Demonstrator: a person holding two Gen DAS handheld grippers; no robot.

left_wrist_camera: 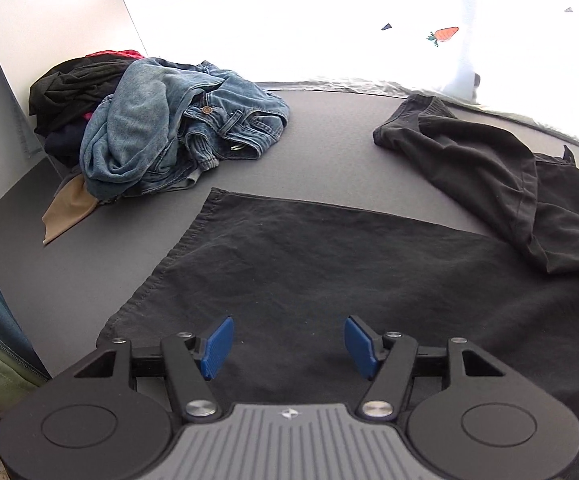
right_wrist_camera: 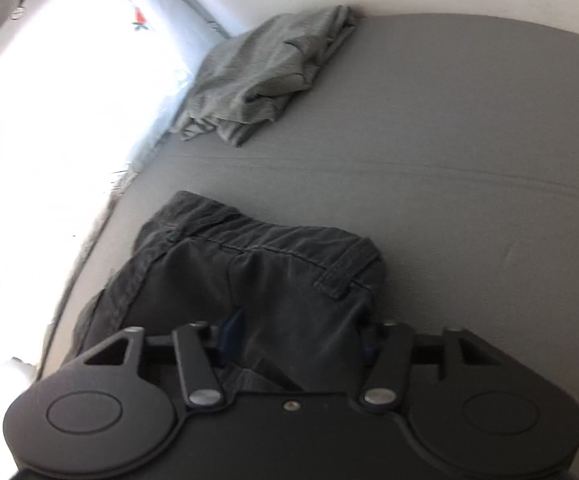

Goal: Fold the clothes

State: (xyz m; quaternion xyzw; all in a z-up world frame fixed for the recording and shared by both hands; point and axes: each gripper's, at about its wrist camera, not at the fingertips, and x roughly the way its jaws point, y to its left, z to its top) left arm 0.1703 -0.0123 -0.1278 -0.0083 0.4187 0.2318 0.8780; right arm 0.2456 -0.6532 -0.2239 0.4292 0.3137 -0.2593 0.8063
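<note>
Black trousers (left_wrist_camera: pixel 329 272) lie spread on the grey table (left_wrist_camera: pixel 321 140), one leg flat in front, the waist part (left_wrist_camera: pixel 469 152) bunched at the right. My left gripper (left_wrist_camera: pixel 289 344) is open, its blue pads (left_wrist_camera: pixel 219 346) just above the flat leg, holding nothing. In the right wrist view the trousers' waistband (right_wrist_camera: pixel 273 248) lies right in front of my right gripper (right_wrist_camera: pixel 297 332). The cloth bunches between its wide-apart fingers and hides most of the blue pads (right_wrist_camera: pixel 233 326). I cannot tell whether it grips the cloth.
A heap of clothes with blue jeans (left_wrist_camera: pixel 177 128) on top sits at the table's back left, a tan cloth (left_wrist_camera: pixel 69 212) sticking out below. A folded grey-green garment (right_wrist_camera: pixel 265 72) lies at the far edge near a bright white sheet (left_wrist_camera: pixel 329 20).
</note>
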